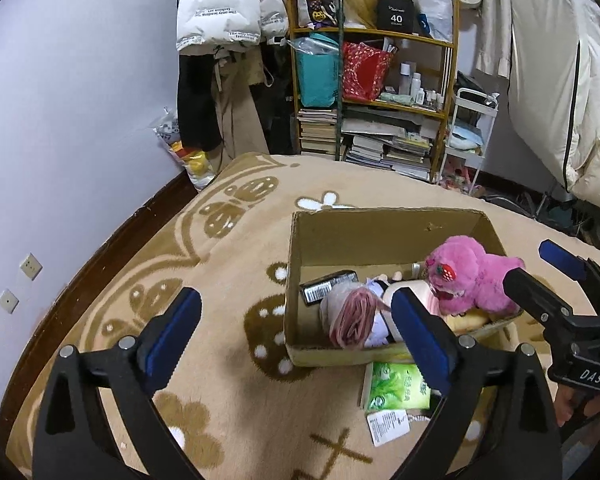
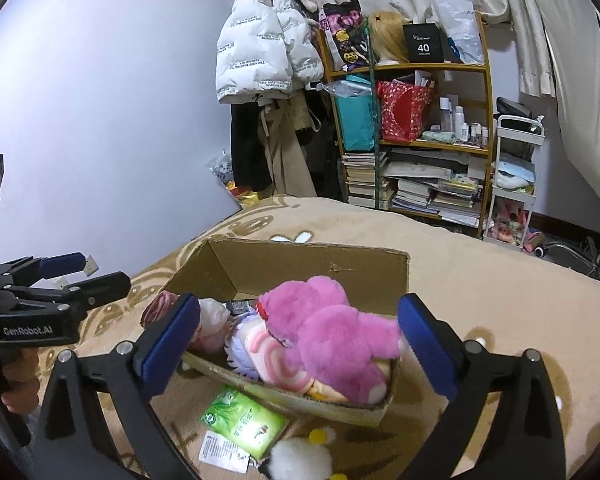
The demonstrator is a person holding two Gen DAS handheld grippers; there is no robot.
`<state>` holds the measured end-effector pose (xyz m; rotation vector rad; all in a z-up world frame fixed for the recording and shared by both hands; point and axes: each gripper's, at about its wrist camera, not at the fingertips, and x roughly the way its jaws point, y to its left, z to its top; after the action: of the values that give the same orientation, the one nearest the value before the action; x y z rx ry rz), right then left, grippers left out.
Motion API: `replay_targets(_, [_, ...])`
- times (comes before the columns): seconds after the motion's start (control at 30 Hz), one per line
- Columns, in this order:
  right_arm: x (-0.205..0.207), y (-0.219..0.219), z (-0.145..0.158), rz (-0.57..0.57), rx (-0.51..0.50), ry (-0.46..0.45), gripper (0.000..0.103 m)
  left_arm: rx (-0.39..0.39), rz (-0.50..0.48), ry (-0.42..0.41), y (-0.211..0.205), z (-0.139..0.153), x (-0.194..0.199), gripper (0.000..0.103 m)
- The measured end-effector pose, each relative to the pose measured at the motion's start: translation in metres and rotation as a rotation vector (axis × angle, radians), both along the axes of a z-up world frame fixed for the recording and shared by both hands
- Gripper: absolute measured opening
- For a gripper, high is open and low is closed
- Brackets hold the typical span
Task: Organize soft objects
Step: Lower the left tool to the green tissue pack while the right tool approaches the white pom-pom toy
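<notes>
An open cardboard box (image 1: 380, 232) (image 2: 284, 264) stands on a beige patterned blanket. A pink plush bear (image 1: 468, 276) (image 2: 332, 332) lies on top of other soft toys in it, beside a doll with pink hair (image 1: 352, 316) and a pink-and-white striped plush (image 2: 268, 348). My left gripper (image 1: 296, 332) is open and empty, above the blanket at the box's near left corner. My right gripper (image 2: 300, 344) is open and empty, its fingers spread on either side of the bear, just above the box's near edge. A white fluffy toy (image 2: 300, 460) lies in front of the box.
A green tissue pack (image 1: 400, 386) (image 2: 244, 420) and a white card (image 1: 388, 426) lie on the blanket in front of the box. A black packet (image 1: 328, 284) lies inside the box. Behind stand a full bookshelf (image 1: 380, 92), hanging coats (image 1: 228, 12) and a white trolley (image 2: 516, 184).
</notes>
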<state>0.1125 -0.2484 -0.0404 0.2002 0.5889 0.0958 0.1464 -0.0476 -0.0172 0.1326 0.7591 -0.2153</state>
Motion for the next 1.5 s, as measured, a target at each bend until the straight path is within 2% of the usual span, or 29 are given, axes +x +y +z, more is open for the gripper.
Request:
replay_targets(0.27, [-0.025,-0.006,0.004,-0.033,0.026,0.047,0.103,0.001,-0.009,0.054,0.004,-0.003,-0.018,0.098])
replay_targets(0.47, [-0.039,-0.013,0.003,-0.058,0.066,0.082,0.103,0.079,-0.049,0.068,-0.007,-0.011,-0.033,0.098])
replay_targets(0.6, [-0.041,-0.017,0.000,-0.075,0.073,0.121,0.103,0.096,-0.066,0.093,-0.012,-0.017,-0.036,0.098])
replay_targets(0.87, [-0.046,-0.014,-0.023,-0.086,0.090,0.208,0.103,0.132,-0.101,0.143,-0.027,-0.038,-0.035,0.098])
replay_targets(1.5, [-0.022,-0.007,-0.080,-0.082,0.126,0.381,0.103,0.195,-0.186,0.247,-0.067,-0.100,-0.023,0.098])
